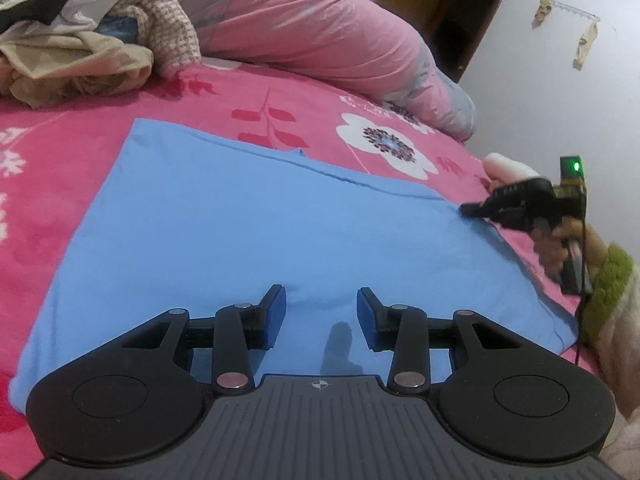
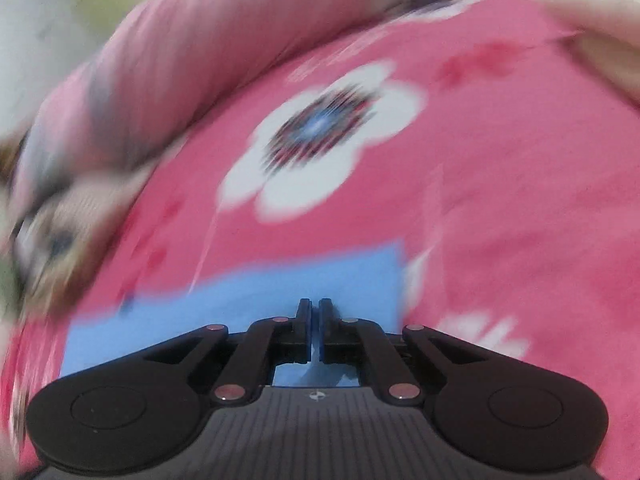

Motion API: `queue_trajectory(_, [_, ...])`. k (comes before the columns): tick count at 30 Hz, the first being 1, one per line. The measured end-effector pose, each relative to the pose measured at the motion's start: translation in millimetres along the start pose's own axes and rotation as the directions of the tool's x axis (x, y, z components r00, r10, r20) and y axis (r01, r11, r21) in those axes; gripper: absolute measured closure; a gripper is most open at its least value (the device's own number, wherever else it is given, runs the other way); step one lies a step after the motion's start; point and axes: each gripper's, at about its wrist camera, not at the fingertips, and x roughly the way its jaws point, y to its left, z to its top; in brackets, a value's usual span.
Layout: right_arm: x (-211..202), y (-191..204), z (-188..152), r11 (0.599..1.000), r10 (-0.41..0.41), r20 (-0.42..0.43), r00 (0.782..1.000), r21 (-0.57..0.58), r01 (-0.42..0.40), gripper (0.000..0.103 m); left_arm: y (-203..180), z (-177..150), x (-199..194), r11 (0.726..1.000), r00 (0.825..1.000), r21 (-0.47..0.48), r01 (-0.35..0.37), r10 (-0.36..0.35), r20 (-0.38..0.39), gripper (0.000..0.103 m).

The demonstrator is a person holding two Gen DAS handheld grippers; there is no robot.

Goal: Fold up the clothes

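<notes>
Left wrist view: left gripper [image 1: 320, 316] jaws wide above blue cloth [image 1: 248, 232]; right gripper [image 2: 314, 320] jaws nearly closed, pinching its corner.

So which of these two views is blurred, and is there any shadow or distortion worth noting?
Right wrist view: heavy motion blur smears the bedsheet and its flower; only the right claw is sharp. Left wrist view: mostly sharp, fisheye bends the blue shirt, the left claw casts a small shadow on it; the right claw is slightly blurred.
</notes>
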Motion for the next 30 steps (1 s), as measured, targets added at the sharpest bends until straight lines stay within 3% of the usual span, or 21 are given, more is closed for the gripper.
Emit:
queue_trajectory(2, [-4.4, 6.9, 3.5, 0.999, 0.013, 0.007, 1.0, -0.034, -0.013, 0.098, 0.8, 1.1, -1.7, 1.0, 1.0, 0.007, -0.009, 0.009, 0.007, 0.061])
queue_trajectory(5, [3.1, 26.1, -5.6, 0.979, 0.184, -0.113, 0.976, -0.068, -0.193, 0.097, 4.6, 3.2, -3.8, 0.999, 0.999, 0.005, -0.032, 0.031, 0.024, 0.059])
queue_trajectory(8, [31.5, 33.4, -8.4, 0.977, 0.198, -0.219, 0.956, -0.04, -0.211, 0.097, 13.1, 6.9, -4.3, 0.996, 0.995, -0.025, -0.089, 0.09, 0.05, 0.059])
queue_trajectory(10, [38.2, 27.7, 1.5, 0.985, 0.174, -0.169, 0.97, 0.018, -0.173, 0.099, 19.2, 10.8, -3.4, 0.988, 0.986, -0.053, -0.147, 0.15, 0.068, 0.059])
queue_trajectory(12, [26.5, 29.2, 10.3, 0.997, 0.069, -0.046, 0.997, 0.022, -0.068, 0.096, 25.4, 15.4, -4.2, 0.978, 0.976, -0.082, -0.194, 0.201, 0.083, 0.059])
queue_trajectory(13, [18.1, 34.9, 10.4, 1.0, 0.022, -0.002, 1.0, -0.006, -0.022, 0.095, 28.6, 17.5, -6.5, 0.975, 0.974, -0.099, -0.198, 0.207, 0.091, 0.059])
queue_trajectory(15, [0.0, 46.1, 6.0, 0.997, 0.056, 0.013, 0.998, -0.062, -0.055, 0.095, 33.1, 19.9, -11.1, 0.974, 0.973, -0.121, -0.192, 0.205, 0.105, 0.058])
queue_trajectory(17, [-17.4, 51.6, -3.1, 0.983, 0.162, -0.036, 0.986, -0.078, -0.164, 0.086, 35.5, 19.9, -13.7, 0.976, 0.975, -0.119, -0.18, 0.193, 0.113, 0.057])
queue_trajectory(18, [-21.7, 52.3, -9.3, 0.972, 0.215, -0.085, 0.973, -0.075, -0.222, 0.075, 36.0, 19.0, -12.0, 0.976, 0.974, -0.113, -0.185, 0.197, 0.109, 0.056])
queue_trajectory(20, [-19.5, 50.1, -22.1, 0.95, 0.295, -0.19, 0.936, -0.043, -0.308, 0.064, 37.6, 16.6, -7.0, 0.973, 0.972, -0.105, -0.204, 0.214, 0.095, 0.056])
queue_trajectory(21, [-10.3, 48.3, -27.3, 0.948, 0.307, -0.236, 0.922, -0.012, -0.319, 0.064, 39.5, 15.5, -5.0, 0.971, 0.97, -0.11, -0.214, 0.224, 0.09, 0.056])
queue_trajectory(22, [-0.1, 46.3, -29.6, 0.957, 0.286, -0.258, 0.923, 0.018, -0.291, 0.065, 41.4, 14.6, -4.1, 0.967, 0.968, -0.118, -0.225, 0.236, 0.089, 0.056])
queue_trajectory(24, [5.8, 34.7, -27.2, 0.971, 0.233, -0.208, 0.95, 0.099, -0.217, 0.079, 44.2, 15.1, -4.3, 0.958, 0.96, -0.132, -0.253, 0.266, 0.091, 0.056])
queue_trajectory(27, [-19.5, 44.5, -24.4, 0.985, 0.168, -0.049, 0.985, 0.042, -0.166, 0.077, 40.4, 19.1, -17.2, 0.955, 0.952, -0.14, -0.262, 0.279, 0.124, 0.056])
queue_trajectory(28, [-28.8, 51.2, -26.6, 0.984, 0.176, -0.015, 0.984, 0.009, -0.176, 0.077, 38.6, 20.3, -21.5, 0.955, 0.95, -0.139, -0.263, 0.281, 0.136, 0.056])
queue_trajectory(30, [-39.7, 67.4, -43.3, 0.964, 0.263, -0.054, 0.963, -0.039, -0.265, 0.076, 29.1, 21.7, -25.8, 0.967, 0.956, -0.106, -0.231, 0.245, 0.158, 0.056])
